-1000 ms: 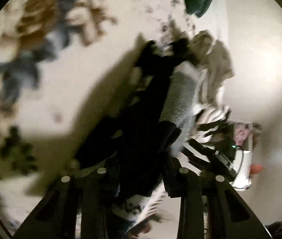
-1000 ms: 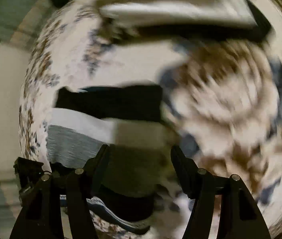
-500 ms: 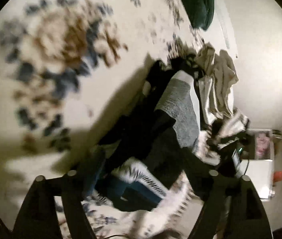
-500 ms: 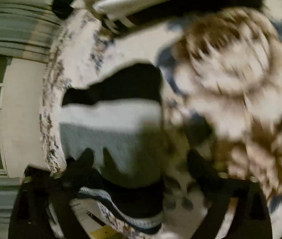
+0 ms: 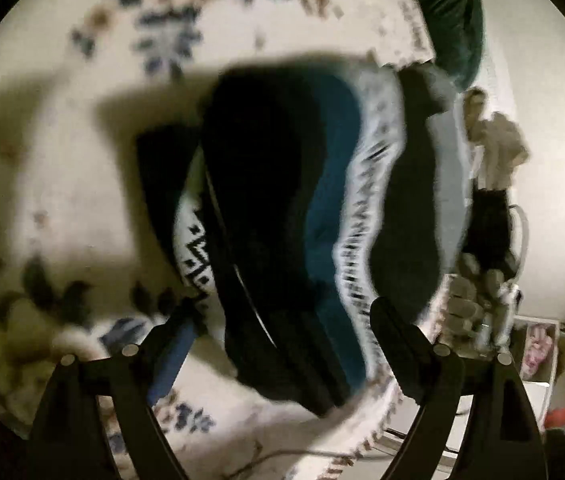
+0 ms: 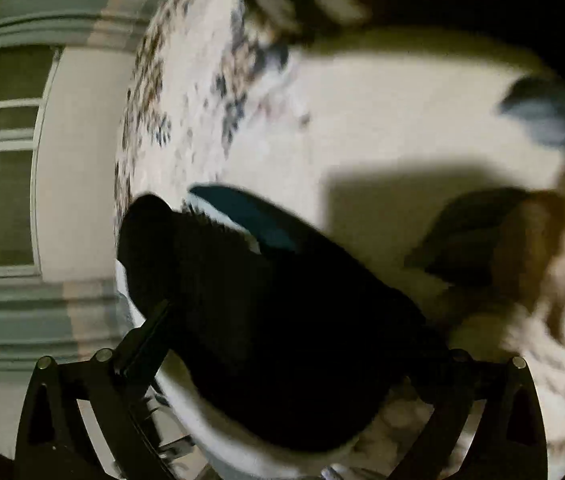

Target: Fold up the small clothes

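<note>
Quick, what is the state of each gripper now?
Left gripper: jaws opening, dark garment between them, not pinched.
Right gripper: open wide, same garment between, no grip.

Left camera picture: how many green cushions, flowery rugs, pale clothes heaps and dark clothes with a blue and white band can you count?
Green cushion: 1
Flowery rug: 1
Pale clothes heap: 1
Dark garment with a blue and white band: 1
Total: 4
</note>
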Demonstrator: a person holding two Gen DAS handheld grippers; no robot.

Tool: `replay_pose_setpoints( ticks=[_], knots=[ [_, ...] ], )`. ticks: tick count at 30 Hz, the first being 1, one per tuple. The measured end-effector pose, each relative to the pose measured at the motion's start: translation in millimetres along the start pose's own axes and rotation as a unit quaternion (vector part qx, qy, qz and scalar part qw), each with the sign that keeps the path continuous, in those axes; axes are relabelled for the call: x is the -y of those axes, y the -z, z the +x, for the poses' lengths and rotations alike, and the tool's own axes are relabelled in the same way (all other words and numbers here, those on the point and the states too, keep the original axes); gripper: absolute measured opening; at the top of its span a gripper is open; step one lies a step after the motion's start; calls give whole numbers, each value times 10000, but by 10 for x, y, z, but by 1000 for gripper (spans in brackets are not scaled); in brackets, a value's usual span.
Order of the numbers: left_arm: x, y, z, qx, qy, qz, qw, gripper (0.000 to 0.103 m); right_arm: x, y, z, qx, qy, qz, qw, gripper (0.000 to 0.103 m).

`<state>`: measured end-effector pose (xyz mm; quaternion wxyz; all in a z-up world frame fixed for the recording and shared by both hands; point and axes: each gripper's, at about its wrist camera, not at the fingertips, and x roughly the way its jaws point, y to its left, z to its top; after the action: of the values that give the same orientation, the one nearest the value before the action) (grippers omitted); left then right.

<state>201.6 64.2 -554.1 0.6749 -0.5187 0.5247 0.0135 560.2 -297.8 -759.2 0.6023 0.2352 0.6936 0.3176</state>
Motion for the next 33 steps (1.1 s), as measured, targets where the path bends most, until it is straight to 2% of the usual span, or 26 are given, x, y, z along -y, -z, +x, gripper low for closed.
replay_pose_setpoints(
  ticks=[2,4,6,7,8,11,14,16,21,23,24,25,26,27,28,30,31,33],
  knots=[
    [12,-29,103,64,-5,-41,10000,86,-9,-26,102,-236,-40,-88,9997,103],
    [29,-74,137,120,-69,-16,9999,86,-24,-18,120,-273,-149,-142,9994,100],
    [56,-129,157,138,-103,40,9998,86,-35,12,111,-212,-241,-166,9993,70],
    [73,-152,157,136,-111,105,9998,86,-19,48,102,-185,-113,-136,9997,51],
    [101,-184,161,125,-136,206,9996,86,3,86,84,-88,-32,-41,9999,44],
    [181,-297,189,0,-196,474,9987,87,191,332,-75,351,-274,662,9968,38],
    [287,-439,234,-181,-223,774,9966,87,296,663,-233,645,-602,1074,9903,37],
    [415,-561,270,-345,-292,1137,9925,87,377,1025,-353,862,-843,1403,9827,37],
    [815,-961,321,-660,-283,1943,9783,87,579,1940,-581,1216,-934,2147,9646,37],
    [971,-1129,429,-876,-340,2234,9702,87,579,2201,-597,1157,-940,2382,9597,40],
    [919,-1103,383,-923,-416,2349,9667,87,558,2311,-586,1058,-886,2478,9589,41],
    [967,-1157,390,-948,-522,2500,9622,87,535,2349,-596,981,-754,2499,9603,48],
    [972,-1160,329,-1003,-601,2588,9588,87,484,2359,-661,919,-424,2409,9653,60],
    [955,-1091,270,-1025,-640,2631,9572,87,441,2353,-764,945,-123,2267,9693,64],
    [938,-1068,212,-1005,-667,2666,9562,87,356,2296,-922,1101,334,1980,9734,64],
    [857,-996,60,-965,-763,2710,9547,87,212,2153,-1192,1445,737,1518,9750,66],
    [811,-967,-22,-905,-795,2677,9559,87,146,2075,-1283,1534,768,1292,9767,70],
    [799,-884,-127,-782,-784,2548,9606,87,47,1809,-1363,1556,783,877,9808,70]
  ],
)
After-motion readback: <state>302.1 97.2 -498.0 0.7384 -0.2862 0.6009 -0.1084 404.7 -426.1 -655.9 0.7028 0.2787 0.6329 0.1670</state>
